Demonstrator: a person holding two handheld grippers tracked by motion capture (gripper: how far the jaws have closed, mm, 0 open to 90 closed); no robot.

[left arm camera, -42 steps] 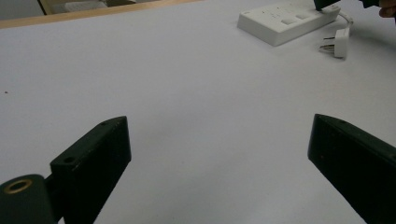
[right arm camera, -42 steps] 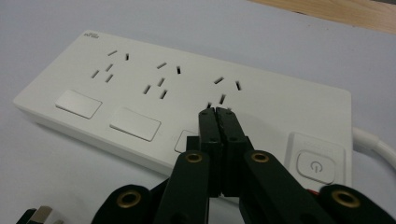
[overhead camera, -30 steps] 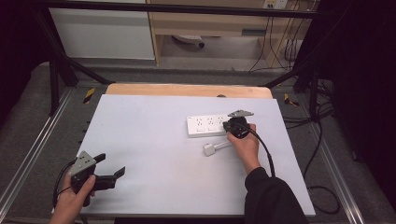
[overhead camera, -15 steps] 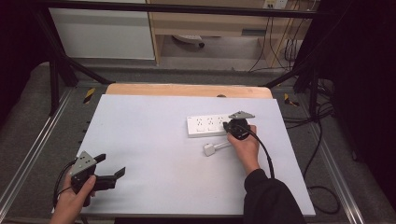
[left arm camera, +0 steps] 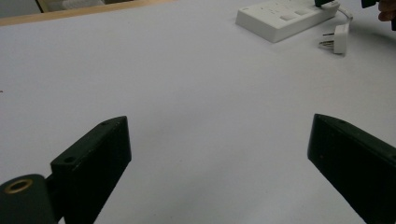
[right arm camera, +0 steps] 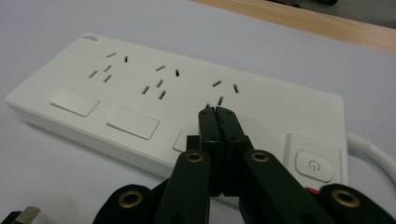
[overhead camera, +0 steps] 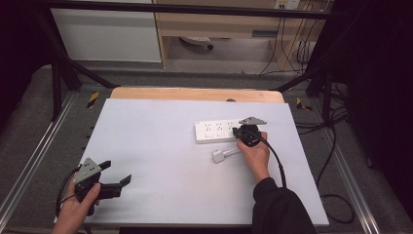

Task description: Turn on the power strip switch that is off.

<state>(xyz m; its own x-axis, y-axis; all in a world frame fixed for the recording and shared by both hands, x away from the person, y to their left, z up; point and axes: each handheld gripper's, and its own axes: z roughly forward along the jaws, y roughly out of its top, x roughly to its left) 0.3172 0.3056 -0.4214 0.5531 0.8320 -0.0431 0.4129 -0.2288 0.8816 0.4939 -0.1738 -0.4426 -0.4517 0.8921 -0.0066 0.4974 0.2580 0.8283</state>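
I take the white power strip as my landmark; it lies on the white table top, towards the table's far right part, well short of the wooden edge. My right gripper has its jaws pressed fully together with nothing between them, and the closed tips sit over the strip's top face, just at the lowest slot of the socket nearest the round power button. I judge the job in hand to be pressing something on this strip with the closed tips.

The risks as I see them:
- The tips are narrow and sit closer to the socket slots than to the rocker switch half hidden behind the jaws. A push from here could land on the slots, or slip off into one, and press nothing.
- The button lies to the right of the tips in the right gripper view. A small sideways drift could hit it instead of the rocker, or the other way round.
- The strip is light and loose on a smooth surface. A slanted push could slide it away or tip its near edge.
- The strip's own white plug lies loose just in front of it, beside my right hand; the short cord could snag on the hand.

My left gripper stands wide open and empty, resting far from the strip at the near left corner of the table, so it cannot steady the strip.
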